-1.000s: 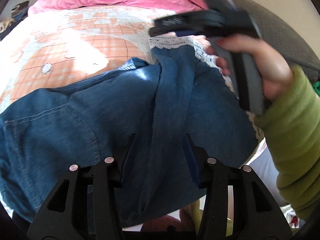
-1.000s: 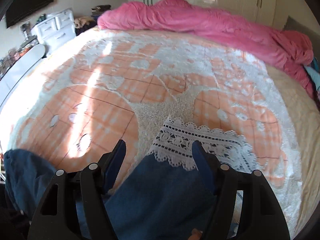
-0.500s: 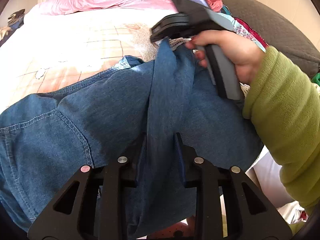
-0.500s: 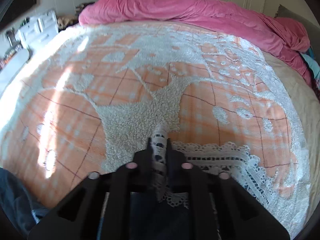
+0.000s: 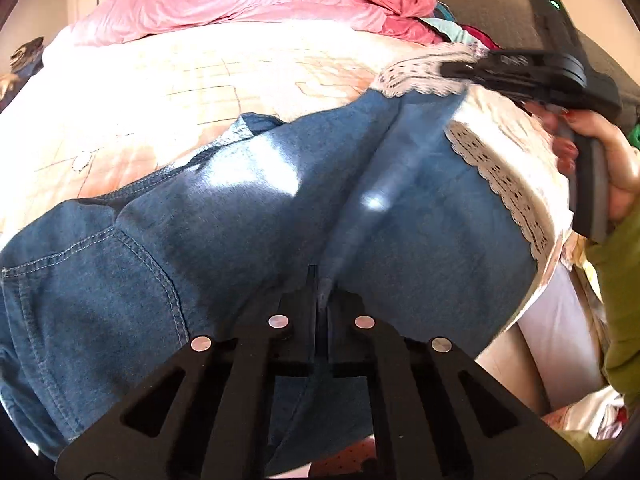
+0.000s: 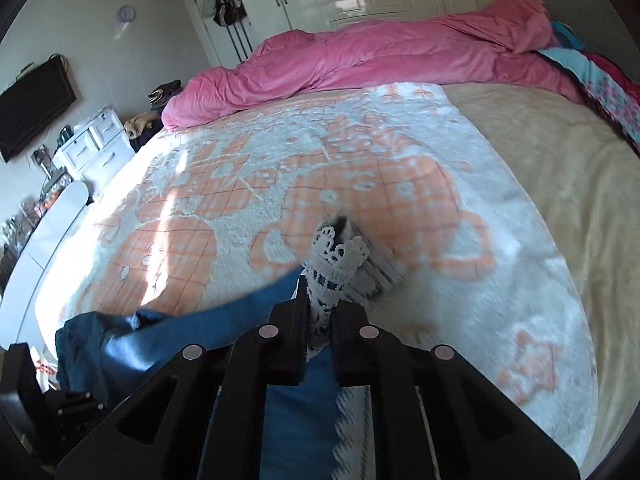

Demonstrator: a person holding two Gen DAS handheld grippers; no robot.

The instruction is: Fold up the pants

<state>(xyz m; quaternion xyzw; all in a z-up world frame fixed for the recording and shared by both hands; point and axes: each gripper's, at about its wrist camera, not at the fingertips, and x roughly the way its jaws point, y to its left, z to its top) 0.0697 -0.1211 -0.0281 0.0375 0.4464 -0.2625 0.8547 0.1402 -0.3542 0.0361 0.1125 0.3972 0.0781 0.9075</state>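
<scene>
Blue denim pants [image 5: 224, 216] with white lace hems [image 5: 500, 184] lie over the near edge of the bed. My left gripper [image 5: 322, 292] is shut on a ridge of denim near the middle of the pants. My right gripper [image 6: 320, 300] is shut on the lace hem [image 6: 336, 256] of one leg and holds it lifted above the bed. It shows at the upper right of the left wrist view [image 5: 452, 70], gripping the hem. The blue leg [image 6: 208, 328] trails down to the left below it.
The bed has an orange and white fleecy blanket [image 6: 360, 184] and a beige sheet [image 6: 560, 168] on the right. A pink duvet [image 6: 360, 60] lies bunched along the far edge. White drawers [image 6: 92, 140] stand at the left, wardrobes behind.
Both grippers closed from open: the left on the denim ridge, the right on the lace hem. The right gripper has since lifted the hem up and away to the right.
</scene>
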